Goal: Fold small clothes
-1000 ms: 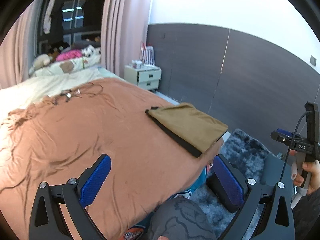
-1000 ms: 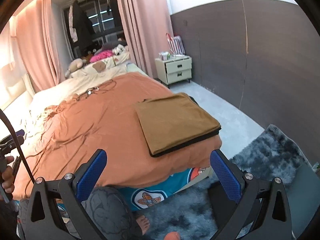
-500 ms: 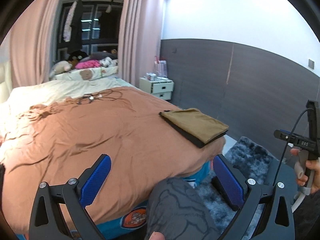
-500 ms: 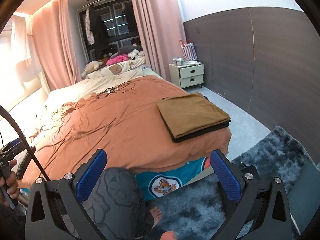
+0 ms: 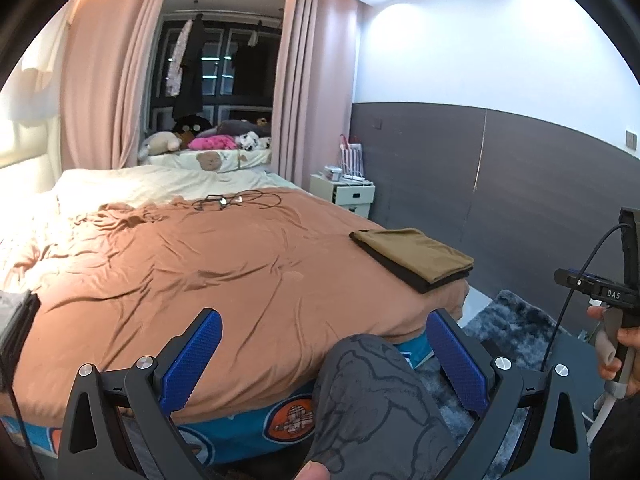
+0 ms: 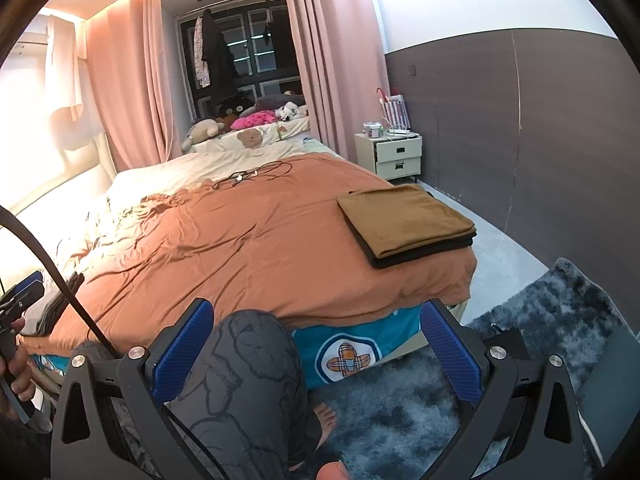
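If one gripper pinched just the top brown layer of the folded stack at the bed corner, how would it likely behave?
The folded stack is soft cloth, so a pinched brown layer would probably sag and unfold rather than lift flat. It looks light. Pushed sideways, the layers may slide apart, and it sits near the bed edge, so it could slip off.

You're in a home bedroom: a bed (image 6: 248, 240) fills the middle, curtains (image 6: 124, 92) at 11 o'clock, a nightstand (image 6: 394, 154) at 1, soft toys (image 6: 244, 118) at 12
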`<state>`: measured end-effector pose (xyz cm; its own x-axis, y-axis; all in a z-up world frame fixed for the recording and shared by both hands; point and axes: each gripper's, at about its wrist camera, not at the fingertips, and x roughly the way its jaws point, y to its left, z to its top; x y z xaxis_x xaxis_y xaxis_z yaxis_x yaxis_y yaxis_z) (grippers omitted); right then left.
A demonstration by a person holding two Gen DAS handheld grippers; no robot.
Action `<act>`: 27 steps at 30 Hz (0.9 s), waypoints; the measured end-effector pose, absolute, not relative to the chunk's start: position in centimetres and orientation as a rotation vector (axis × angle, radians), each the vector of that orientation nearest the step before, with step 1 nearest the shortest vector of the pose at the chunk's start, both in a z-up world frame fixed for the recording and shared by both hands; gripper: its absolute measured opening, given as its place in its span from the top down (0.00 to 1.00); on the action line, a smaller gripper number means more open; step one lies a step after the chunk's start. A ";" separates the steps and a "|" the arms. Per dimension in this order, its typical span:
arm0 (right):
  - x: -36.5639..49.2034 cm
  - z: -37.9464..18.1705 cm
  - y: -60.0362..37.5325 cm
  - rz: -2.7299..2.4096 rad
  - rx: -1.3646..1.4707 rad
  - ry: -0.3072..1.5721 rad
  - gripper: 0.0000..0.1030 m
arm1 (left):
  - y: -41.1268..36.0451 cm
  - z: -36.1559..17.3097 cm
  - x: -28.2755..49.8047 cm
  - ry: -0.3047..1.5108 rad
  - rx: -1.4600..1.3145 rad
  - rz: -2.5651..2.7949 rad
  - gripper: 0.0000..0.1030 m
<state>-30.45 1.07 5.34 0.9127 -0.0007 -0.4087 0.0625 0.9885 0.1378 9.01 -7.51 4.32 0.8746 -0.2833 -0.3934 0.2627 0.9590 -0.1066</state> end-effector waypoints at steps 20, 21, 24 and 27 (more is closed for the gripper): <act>-30.9 2.9 7.2 -0.020 0.104 0.417 0.00 | -5.2 2.8 4.8 0.380 -0.063 -0.229 0.00; -30.8 2.9 7.3 -0.020 0.103 0.420 0.00 | -5.2 2.7 4.8 0.382 -0.059 -0.227 0.00; -30.8 3.1 7.6 -0.023 0.100 0.420 0.00 | -5.0 2.7 4.7 0.382 -0.067 -0.230 0.00; -30.7 3.2 7.7 -0.019 0.096 0.416 0.00 | -5.0 2.7 4.6 0.378 -0.067 -0.229 0.00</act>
<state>-30.72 7.73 3.22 0.9147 0.0012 -0.4041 0.0382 0.9953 0.0894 4.58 -4.97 2.74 0.9039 -0.2339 -0.3582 0.2090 0.9720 -0.1073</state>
